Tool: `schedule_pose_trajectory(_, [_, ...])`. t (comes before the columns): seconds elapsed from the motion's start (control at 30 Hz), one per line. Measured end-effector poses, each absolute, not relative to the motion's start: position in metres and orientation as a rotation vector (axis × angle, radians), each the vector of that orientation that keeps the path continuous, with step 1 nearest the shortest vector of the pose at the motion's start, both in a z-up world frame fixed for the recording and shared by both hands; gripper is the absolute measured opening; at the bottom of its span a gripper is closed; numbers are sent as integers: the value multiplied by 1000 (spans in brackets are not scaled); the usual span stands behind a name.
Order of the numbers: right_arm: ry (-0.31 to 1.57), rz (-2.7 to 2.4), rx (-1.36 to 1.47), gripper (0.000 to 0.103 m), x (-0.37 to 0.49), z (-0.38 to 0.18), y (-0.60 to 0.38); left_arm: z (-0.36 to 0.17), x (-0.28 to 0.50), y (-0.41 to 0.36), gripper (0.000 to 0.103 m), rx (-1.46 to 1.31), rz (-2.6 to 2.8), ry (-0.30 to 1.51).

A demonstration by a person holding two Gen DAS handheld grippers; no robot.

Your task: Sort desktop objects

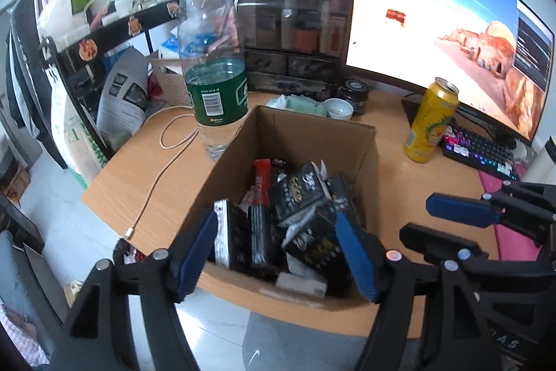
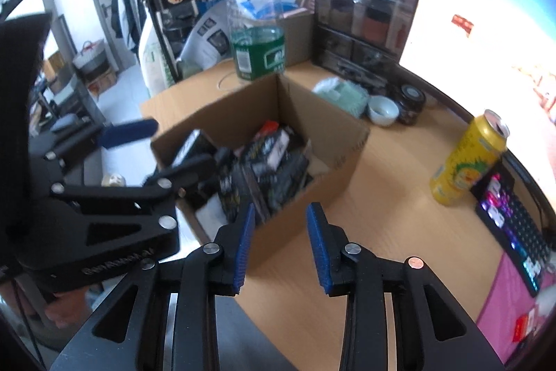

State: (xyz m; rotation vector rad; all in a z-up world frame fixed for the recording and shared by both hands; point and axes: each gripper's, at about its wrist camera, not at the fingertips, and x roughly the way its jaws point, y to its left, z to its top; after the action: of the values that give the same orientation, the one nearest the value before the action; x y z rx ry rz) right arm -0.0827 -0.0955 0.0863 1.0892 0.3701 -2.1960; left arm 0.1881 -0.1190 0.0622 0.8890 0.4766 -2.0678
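Both views are brightly lit by soft daylight, and only faint shadows are cast on the desk (image 1: pixel 146 176). The monitor (image 2: pixel 486 23) is blown out to near white in the right wrist view. Straight lines are bent by strong fisheye distortion, and the corners are darkened. Motion blur is seen on the box contents (image 2: pixel 264 169).

We are seeing a plain brown cardboard box (image 1: pixel 351 141) holding mostly black packets (image 1: pixel 305 197) with gold print and one red wrapper (image 1: pixel 261 178). Far left, the clear bottle (image 1: pixel 213 58) is showing a green label; right, the can (image 1: pixel 431 124) is glowing yellow beside a rainbow-lit keyboard (image 1: pixel 479 150).
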Motion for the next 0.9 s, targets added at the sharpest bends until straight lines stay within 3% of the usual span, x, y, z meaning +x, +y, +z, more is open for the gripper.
schedule_pose_trajectory(0.1, [367, -2182, 1118, 33, -71, 77, -86, 63, 194, -103, 82, 897, -2067, 458])
schedule_pose_trajectory(0.9, [426, -2154, 1211, 33, -49, 44, -97, 30, 225, -89, 82, 993, -2011, 513])
